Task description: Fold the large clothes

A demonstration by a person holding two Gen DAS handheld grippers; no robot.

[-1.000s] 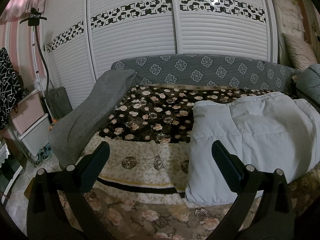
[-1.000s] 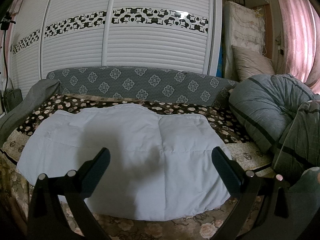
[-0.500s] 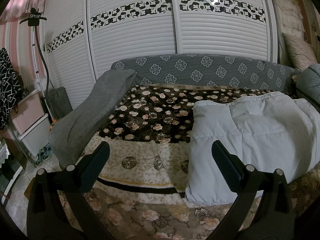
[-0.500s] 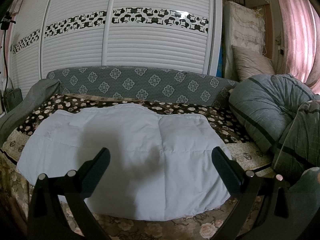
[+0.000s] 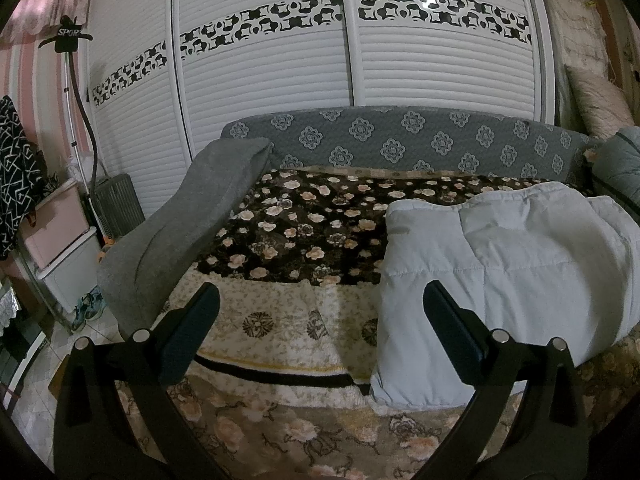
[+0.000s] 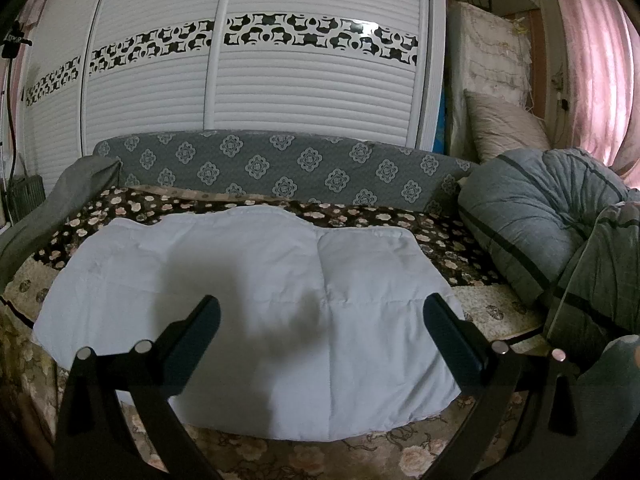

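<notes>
- Left gripper (image 5: 320, 312) and right gripper (image 6: 320, 312): fingers spread wide, holding nothing, hovering off the bed's near edge.
- White padded garment (image 6: 248, 300): flat along that near edge, long axis left to right, directly ahead of the right gripper, off to the right of the left.
- Left view only: bare floral bedspread (image 5: 304, 224); right view only: grey quilt (image 6: 532, 216).
- Beyond: patterned headboard (image 6: 280, 168).

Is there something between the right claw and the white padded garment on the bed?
Nothing visible. The right claw is open and empty, facing the white padded garment, which lies flat on the floral bedspread with only a shadow on it.
</notes>
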